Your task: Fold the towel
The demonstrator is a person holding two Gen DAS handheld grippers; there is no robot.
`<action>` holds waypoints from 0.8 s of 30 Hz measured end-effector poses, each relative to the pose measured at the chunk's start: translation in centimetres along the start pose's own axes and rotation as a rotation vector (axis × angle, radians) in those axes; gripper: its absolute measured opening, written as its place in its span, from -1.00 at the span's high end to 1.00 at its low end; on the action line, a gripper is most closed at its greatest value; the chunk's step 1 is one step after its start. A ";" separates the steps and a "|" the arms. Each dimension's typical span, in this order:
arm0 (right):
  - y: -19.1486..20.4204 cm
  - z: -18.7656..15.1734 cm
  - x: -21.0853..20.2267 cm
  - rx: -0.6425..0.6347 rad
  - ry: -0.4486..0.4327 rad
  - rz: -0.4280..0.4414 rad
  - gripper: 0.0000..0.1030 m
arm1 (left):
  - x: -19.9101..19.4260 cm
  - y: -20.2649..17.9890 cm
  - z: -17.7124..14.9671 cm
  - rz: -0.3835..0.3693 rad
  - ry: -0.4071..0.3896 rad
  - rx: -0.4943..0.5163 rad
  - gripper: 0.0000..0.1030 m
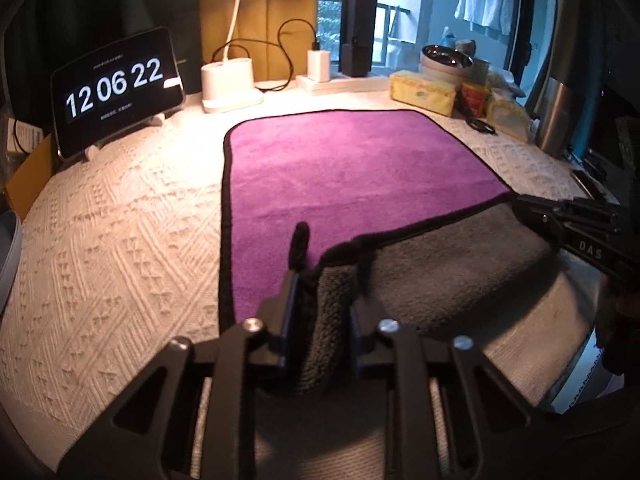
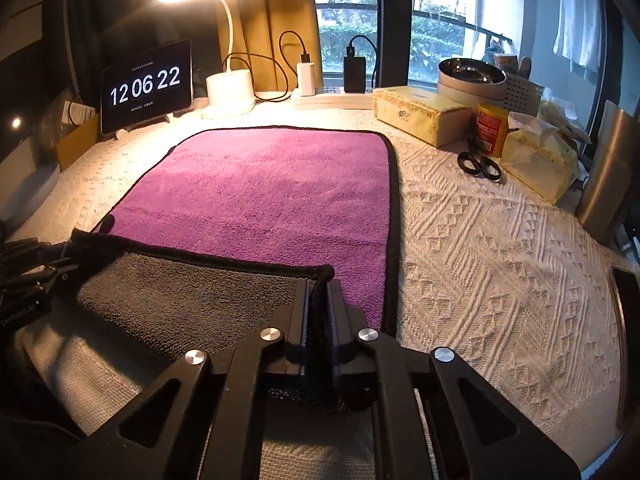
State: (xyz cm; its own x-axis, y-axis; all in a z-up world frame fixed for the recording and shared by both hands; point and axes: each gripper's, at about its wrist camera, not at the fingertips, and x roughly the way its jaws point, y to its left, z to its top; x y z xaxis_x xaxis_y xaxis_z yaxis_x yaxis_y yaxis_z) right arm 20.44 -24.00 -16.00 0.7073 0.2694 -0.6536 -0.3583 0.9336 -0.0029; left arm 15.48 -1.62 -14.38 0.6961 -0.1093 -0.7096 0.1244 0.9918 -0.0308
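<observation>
A purple towel [image 1: 352,168] with black trim and a grey underside lies flat on the white knitted tablecloth; it also shows in the right wrist view [image 2: 264,196]. Its near edge is lifted and turned over, so the grey side [image 1: 440,268] faces up. My left gripper [image 1: 324,280] is shut on the near left corner of the towel. My right gripper [image 2: 318,292] is shut on the near right corner. Each gripper shows at the edge of the other's view, the right one [image 1: 576,232] and the left one [image 2: 36,268].
A tablet clock [image 1: 116,84] stands at the back left, a lamp base [image 1: 228,80] and chargers behind the towel. Tissue boxes [image 2: 420,114], a red can [image 2: 492,128], scissors [image 2: 480,166] and a metal bowl [image 2: 470,74] crowd the back right.
</observation>
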 end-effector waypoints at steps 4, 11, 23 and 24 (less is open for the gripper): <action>0.1 0.0 -0.6 -0.005 -0.026 -0.007 0.89 | -0.3 -0.2 0.2 -0.005 -0.007 0.000 0.63; 0.4 0.3 -1.9 -0.036 -0.076 -0.022 0.91 | -1.8 -0.2 0.7 -0.010 -0.056 -0.005 0.66; 0.4 2.2 -5.0 -0.030 -0.182 -0.035 0.91 | -4.0 -0.5 2.6 -0.015 -0.143 -0.005 0.67; 0.3 2.4 -5.2 -0.031 -0.189 -0.036 0.91 | -4.2 -0.6 2.8 -0.015 -0.151 -0.004 0.67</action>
State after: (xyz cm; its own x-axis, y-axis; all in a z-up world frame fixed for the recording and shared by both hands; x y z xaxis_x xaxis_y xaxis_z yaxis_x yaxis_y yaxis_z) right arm 18.08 -24.55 -10.79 0.8208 0.2778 -0.4990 -0.3469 0.9366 -0.0492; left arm 14.47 -1.91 -9.46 0.7927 -0.1328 -0.5950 0.1332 0.9901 -0.0434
